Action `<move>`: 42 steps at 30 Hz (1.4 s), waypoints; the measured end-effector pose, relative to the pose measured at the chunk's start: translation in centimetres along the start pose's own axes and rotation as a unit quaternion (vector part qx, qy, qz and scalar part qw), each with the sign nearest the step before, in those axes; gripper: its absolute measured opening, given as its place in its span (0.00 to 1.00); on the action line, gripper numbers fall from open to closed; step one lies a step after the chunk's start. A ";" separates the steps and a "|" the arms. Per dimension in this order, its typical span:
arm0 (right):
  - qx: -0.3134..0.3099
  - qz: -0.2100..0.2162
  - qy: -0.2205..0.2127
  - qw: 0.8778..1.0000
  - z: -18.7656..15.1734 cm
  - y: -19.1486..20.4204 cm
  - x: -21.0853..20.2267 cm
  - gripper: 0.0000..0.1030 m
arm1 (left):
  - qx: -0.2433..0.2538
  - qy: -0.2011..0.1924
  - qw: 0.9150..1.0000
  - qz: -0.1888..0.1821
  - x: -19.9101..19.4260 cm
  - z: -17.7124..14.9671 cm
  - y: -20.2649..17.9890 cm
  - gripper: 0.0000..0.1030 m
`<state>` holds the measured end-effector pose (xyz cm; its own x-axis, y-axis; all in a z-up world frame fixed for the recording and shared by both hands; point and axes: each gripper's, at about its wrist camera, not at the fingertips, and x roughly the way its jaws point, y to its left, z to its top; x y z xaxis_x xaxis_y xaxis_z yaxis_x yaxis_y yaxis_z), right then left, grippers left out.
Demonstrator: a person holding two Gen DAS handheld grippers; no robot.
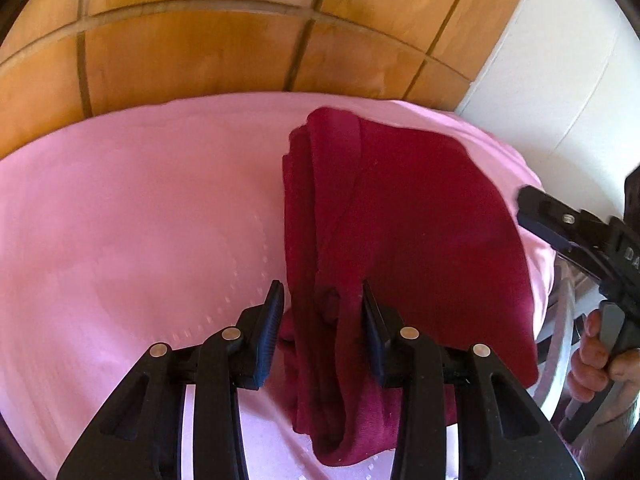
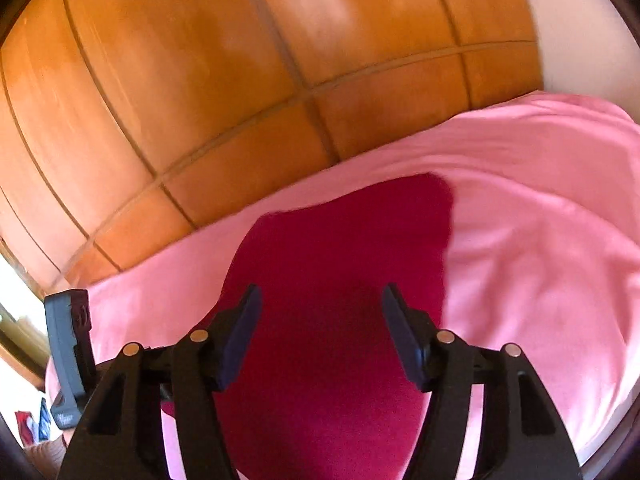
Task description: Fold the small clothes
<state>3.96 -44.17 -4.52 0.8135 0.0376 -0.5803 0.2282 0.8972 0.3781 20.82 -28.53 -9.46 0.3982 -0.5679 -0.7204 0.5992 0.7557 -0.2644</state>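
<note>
While the dark red garment [image 1: 400, 216] lies folded over on the pink sheet [image 1: 140, 220], the left gripper [image 1: 323, 304] stands over its near end with its two fingers spread; a bunched, rolled edge of the red cloth runs between them, though I cannot tell whether either blue pad [image 1: 270, 332] actually presses the fabric; the jaws look apart rather than pinched. From the left wrist view the garment sits toward the right side of the sheet, its long folded edge running away from the camera, its far corner close to the sheet's back edge; the right gripper [image 1: 532, 216] shows at the right border, near the garment's outer edge, with a hand [image 1: 596, 360] wrapped on its handle; in that view its fingers look close together, and blurred. From the right wrist view the right gripper [image 2: 322, 320] hangs above the flat red cloth [image 2: 332, 280] with its fingers wide apart and nothing between them; the picture is smeared. Behind the sheet [image 2: 540, 240] stands a wooden panelled wall [image 2: 200, 80]; part of the left gripper's body [image 2: 68, 360] shows at the left edge.
</note>
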 end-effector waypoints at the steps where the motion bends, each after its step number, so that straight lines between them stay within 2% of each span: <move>1: -0.001 -0.008 0.012 1.000 0.1 0.2 1.3 0.61 | 0.001 -0.001 1.000 0.004 -0.7 -0.6 0.1 0.36; 4: 0.003 -0.041 0.052 0.998 0.3 -0.2 5.7 0.61 | -0.005 0.002 1.000 0.004 -0.4 -0.7 0.9 0.37; 6: -0.014 -0.061 0.056 0.996 0.2 0.0 7.9 0.61 | -0.011 0.002 1.000 0.006 -0.6 -1.2 1.2 0.40; 9: -0.033 -0.079 0.058 0.995 0.3 0.9 8.4 0.64 | -0.015 -0.002 1.000 0.010 -0.8 -1.2 1.3 0.40; 12: -0.033 -0.074 0.053 0.995 0.4 0.5 7.8 0.64 | -0.029 -0.010 0.999 0.009 -1.7 -1.5 1.0 0.40; 14: -0.031 -0.069 0.046 0.996 0.4 0.6 7.3 0.64 | -0.031 -0.019 0.999 0.020 -2.4 -1.7 0.8 0.45; 19: -0.038 -0.053 0.029 0.997 -2.3 1.3 3.2 0.64 | -0.023 -0.032 0.998 0.041 -3.4 -2.6 0.5 0.47; 25: -0.071 -0.092 0.013 0.993 -6.2 2.7 1.6 0.64 | -0.026 -0.039 0.998 0.050 -3.2 -3.0 0.3 0.50; 28: -0.081 -0.109 0.005 0.991 -6.8 3.1 1.7 0.64 | -0.027 -0.048 0.997 0.058 -3.8 -3.4 0.1 0.50; 33: -0.065 -0.113 0.004 0.991 -6.6 3.1 0.9 0.71 | -0.027 -0.063 0.995 0.068 -5.6 -4.1 0.1 0.50; 36: -0.062 -0.126 -0.001 0.990 -6.8 3.7 0.4 0.78 | -0.025 -0.074 0.993 0.084 -6.6 -4.5 0.1 0.57; 42: -0.057 -0.153 0.004 0.987 -8.3 4.9 0.0 0.86 | -0.037 -0.088 0.990 0.108 -8.6 -5.5 1.0 0.57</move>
<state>0.64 -36.10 -8.60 0.7112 -0.2393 -0.6610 0.4004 0.9107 0.1011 14.24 -21.10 -7.06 0.6298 -0.4334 -0.6446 0.4369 0.8838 -0.1673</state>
